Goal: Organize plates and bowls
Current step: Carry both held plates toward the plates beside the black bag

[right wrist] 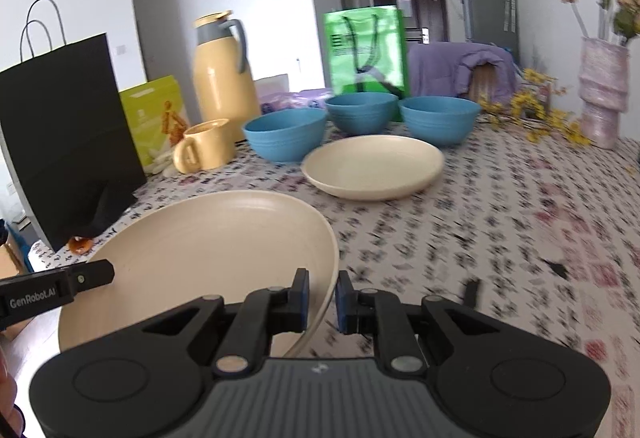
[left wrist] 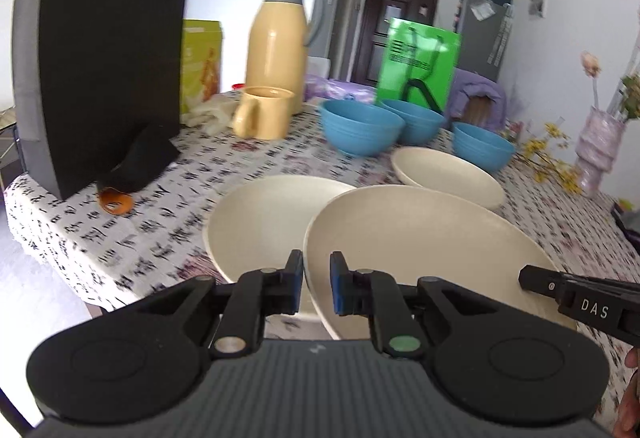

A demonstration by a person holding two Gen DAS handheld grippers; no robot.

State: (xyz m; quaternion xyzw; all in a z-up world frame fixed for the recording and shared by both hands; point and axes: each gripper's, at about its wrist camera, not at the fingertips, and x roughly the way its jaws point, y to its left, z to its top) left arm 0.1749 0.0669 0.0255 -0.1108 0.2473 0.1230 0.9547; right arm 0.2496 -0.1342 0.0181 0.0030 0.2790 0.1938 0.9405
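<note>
Held plate (left wrist: 420,238) clamped at both sides — left gripper (left wrist: 316,284) pinching its rim at nine o'clock, right gripper (right wrist: 322,296) pinching the rim at three. Lifted, tilted, over the patterned tablecloth (right wrist: 500,222). Second plate (left wrist: 256,222) directly to the left at nine o'clock, partly under the held one. Third plate (right wrist: 372,165) ahead at twelve — well apart, just before three blue bowls (right wrist: 360,113). Likely stacking leftward.

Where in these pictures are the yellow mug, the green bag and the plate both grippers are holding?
Yellow mug (right wrist: 208,149), right wrist view, on its side wall.
Green bag (right wrist: 366,49), right wrist view, on its front face.
Held plate (left wrist: 420,238), left wrist view, on its inner surface.
</note>
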